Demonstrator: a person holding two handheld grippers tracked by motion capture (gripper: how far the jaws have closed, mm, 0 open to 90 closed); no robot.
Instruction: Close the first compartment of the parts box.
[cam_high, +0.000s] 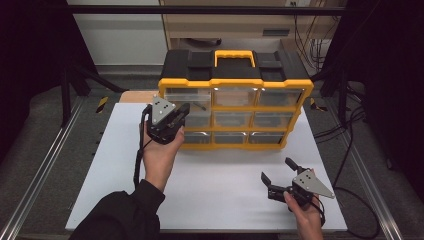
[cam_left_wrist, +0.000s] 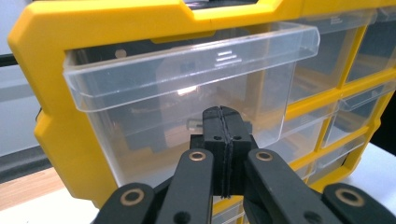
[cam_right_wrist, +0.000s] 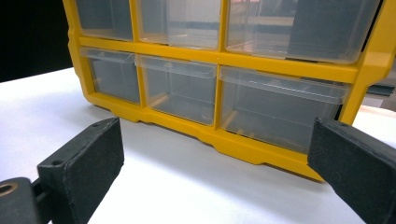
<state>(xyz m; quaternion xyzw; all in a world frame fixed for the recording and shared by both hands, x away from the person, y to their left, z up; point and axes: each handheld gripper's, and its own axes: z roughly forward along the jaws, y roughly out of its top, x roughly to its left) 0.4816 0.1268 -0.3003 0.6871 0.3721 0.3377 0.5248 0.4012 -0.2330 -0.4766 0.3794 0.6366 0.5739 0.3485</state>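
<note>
One white desk (cam_high: 215, 195) carries the whole arrangement; it sits over a grey floor with metal rails along both sides; a strip of bare wood shows at its far left corner. Standing upright toward the far edge of the desk is a yellow-framed organiser (cam_high: 235, 112) with a black top and a yellow carry handle (cam_high: 235, 56); its front holds nine clear drawers in three rows of three. The left-column drawer (cam_left_wrist: 187, 102) directly ahead of the left gripper is pulled slightly forward of the frame; its clear lip overhangs the front; a small metal item appears to lie inside it, though glare on the plastic makes this uncertain. The left gripper (cam_high: 181, 116), held in the person's left hand (cam_high: 159, 155), is raised at the organiser's left side; its jaws are pressed together with nothing between them; the tips sit at the clear front of that drawer, just beside or touching it, and contact cannot be confirmed. The right gripper (cam_high: 276, 170), held low in the right hand (cam_high: 306, 215) near the front right corner of the desk, points toward the bottom row of drawers; its jaws stand wide apart and empty; it is well clear of the organiser.
</note>
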